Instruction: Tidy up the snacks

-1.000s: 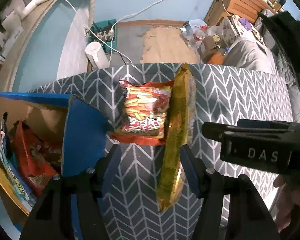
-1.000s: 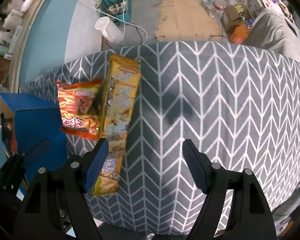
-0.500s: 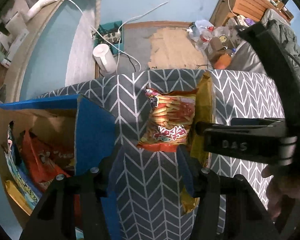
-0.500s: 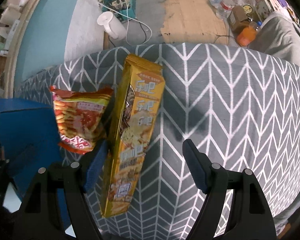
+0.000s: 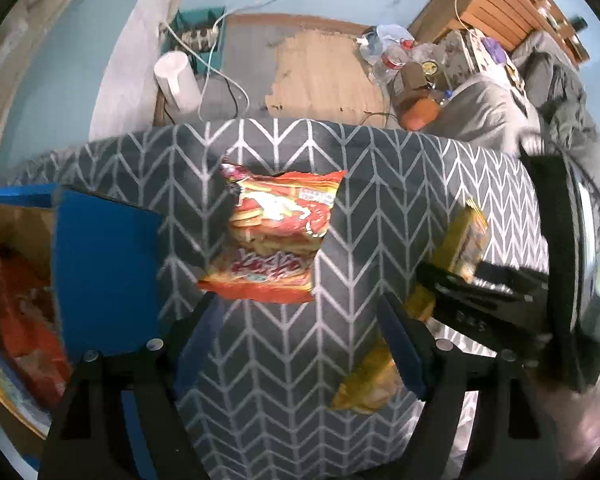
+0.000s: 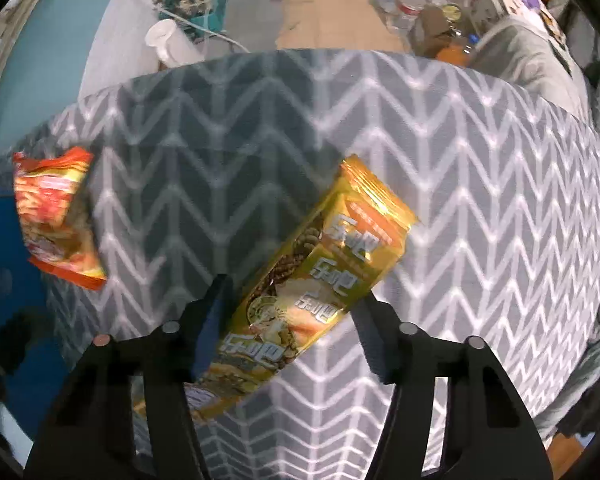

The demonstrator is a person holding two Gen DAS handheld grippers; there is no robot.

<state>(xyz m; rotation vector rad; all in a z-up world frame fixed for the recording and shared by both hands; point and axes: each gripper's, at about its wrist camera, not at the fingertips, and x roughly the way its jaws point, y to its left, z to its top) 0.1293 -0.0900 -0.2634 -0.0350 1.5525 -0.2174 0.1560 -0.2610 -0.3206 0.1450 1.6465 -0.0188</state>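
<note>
**Ana:** Snacks are being split between the tongs, right? Which step is this?

**Ben:** Pickup. The right gripper has just been closing, and the long gold packet is lying slantwise between its jaws; whether the pads are pressing yet, I cannot tell.

**Ana:** And the left gripper?

**Ben:** Its jaws have just been opening and are standing wide, released, with the red snack bag lying just ahead of its tips on the chevron cloth.

**Ana:** Next move?

**Ben:** Probably dropping over the red bag, then carrying it to the blue box sitting left of the left tongs, already holding packets.

**Ana:** Obstacles?

**Ben:** The box flap is standing close, and the right tongs are crowding the left one's right side.
</note>
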